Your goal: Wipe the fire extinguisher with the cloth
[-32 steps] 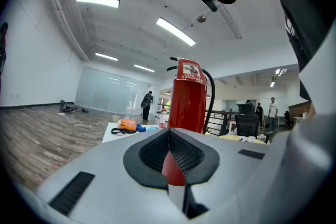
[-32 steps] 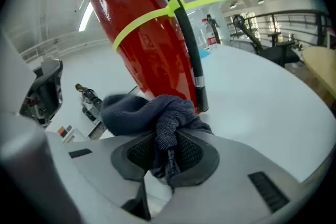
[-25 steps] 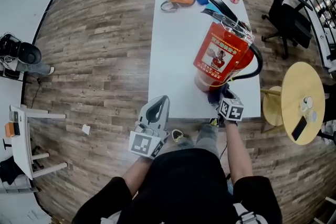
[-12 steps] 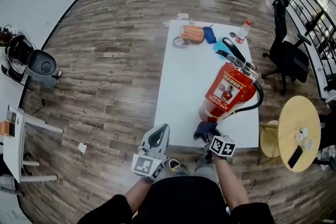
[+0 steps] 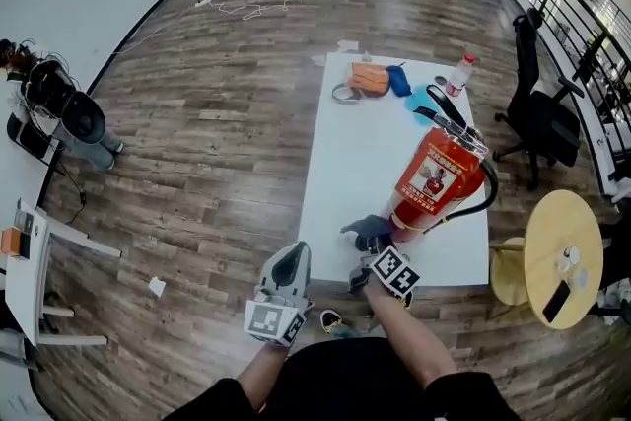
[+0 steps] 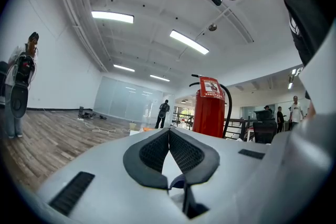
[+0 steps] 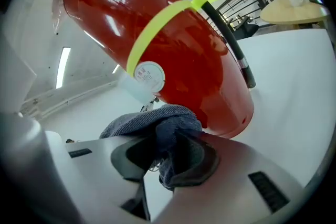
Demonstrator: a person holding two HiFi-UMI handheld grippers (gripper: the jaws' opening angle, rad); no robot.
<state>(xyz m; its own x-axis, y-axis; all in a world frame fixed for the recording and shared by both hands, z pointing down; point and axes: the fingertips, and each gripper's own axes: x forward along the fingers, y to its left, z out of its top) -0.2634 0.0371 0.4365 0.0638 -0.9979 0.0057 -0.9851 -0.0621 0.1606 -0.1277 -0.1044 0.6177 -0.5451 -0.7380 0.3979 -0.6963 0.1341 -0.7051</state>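
A red fire extinguisher (image 5: pixel 434 177) with a black hose stands upright near the front right of the white table (image 5: pixel 345 163). My right gripper (image 5: pixel 372 249) is shut on a grey-blue cloth (image 5: pixel 366 230) just left of the extinguisher's base. In the right gripper view the bunched cloth (image 7: pixel 157 123) sits in my right gripper (image 7: pixel 168 147), right under the extinguisher (image 7: pixel 178 60) with its yellow band (image 7: pixel 163 23); whether they touch is unclear. My left gripper (image 5: pixel 292 259) hangs shut and empty before the table's front edge. Beyond my left gripper (image 6: pixel 169 131) the extinguisher (image 6: pixel 210 113) shows.
At the table's far end lie an orange item (image 5: pixel 370 77), a blue item (image 5: pixel 397 80), a tape ring (image 5: pixel 343 94) and a bottle (image 5: pixel 456 74). A black chair (image 5: pixel 542 113) and a round wooden table (image 5: pixel 552 246) stand to the right. Cables lie on the far floor.
My right gripper has rolled and carried the cloth from under the extinguisher's base to its left side. The head camera has pulled back. My left gripper has shifted slightly.
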